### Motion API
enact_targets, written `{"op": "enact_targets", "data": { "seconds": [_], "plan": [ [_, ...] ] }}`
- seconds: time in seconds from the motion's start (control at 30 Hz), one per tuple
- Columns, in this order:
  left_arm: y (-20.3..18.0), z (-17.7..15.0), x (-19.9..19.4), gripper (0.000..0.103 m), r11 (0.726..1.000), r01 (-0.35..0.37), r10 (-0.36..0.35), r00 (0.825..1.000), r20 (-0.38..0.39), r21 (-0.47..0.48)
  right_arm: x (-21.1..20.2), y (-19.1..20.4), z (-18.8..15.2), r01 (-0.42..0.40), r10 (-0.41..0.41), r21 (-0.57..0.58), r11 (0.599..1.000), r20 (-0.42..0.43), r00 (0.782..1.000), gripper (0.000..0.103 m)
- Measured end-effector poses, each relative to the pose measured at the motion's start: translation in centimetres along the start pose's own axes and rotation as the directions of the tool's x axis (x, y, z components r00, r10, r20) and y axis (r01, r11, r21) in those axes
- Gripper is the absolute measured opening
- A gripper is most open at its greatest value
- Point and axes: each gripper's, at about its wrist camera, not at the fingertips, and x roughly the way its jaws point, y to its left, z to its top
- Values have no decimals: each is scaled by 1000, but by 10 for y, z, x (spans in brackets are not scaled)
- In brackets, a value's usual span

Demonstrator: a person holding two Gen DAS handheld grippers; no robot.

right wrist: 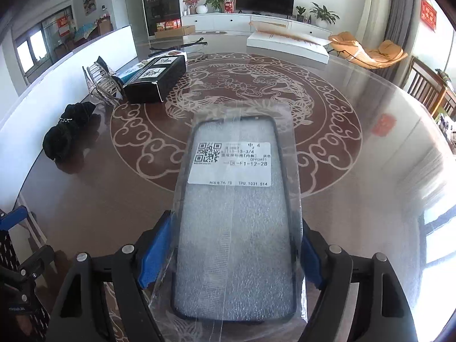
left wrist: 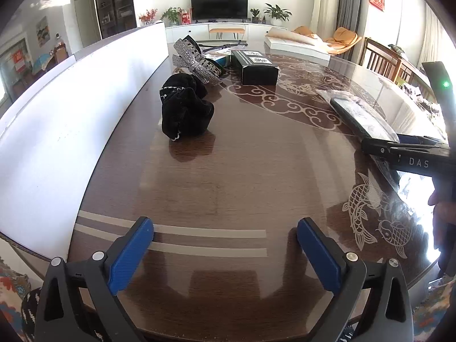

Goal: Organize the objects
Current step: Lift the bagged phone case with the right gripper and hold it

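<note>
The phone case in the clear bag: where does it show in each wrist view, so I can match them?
Left wrist view: phone case at the right edge, on the table by the right gripper.
Right wrist view: phone case at bottom centre, between the gripper's blue fingers.
Shared landmark: the black box.

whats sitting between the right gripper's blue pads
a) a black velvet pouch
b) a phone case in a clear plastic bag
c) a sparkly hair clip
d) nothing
b, in the right wrist view a phone case in a clear bag with a white barcode label lies between the right gripper pads, while the black pouch sits far off on the table.
</note>
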Motion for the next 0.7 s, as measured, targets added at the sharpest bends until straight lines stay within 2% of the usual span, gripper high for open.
{"op": "enact_targets", "data": {
  "seconds": [0.07, 0.17, 0.7],
  "plan": [
    [0, 1, 1, 103, 1000, 1, -1, 1000, 2, 2, 4, 0, 2, -4, 4, 9, 1000, 4, 1000, 93],
    [1, 1, 3, 103, 1000, 1, -1, 1000, 4, 1, 4, 10, -3, -8, 8, -12, 1000, 7, 1000, 102],
    [-1, 1, 3, 103, 1000, 0, 0, 1000, 13, 0, 3, 9, -6, -10, 10, -6, 1000, 9, 1000, 103]
  ]
}}
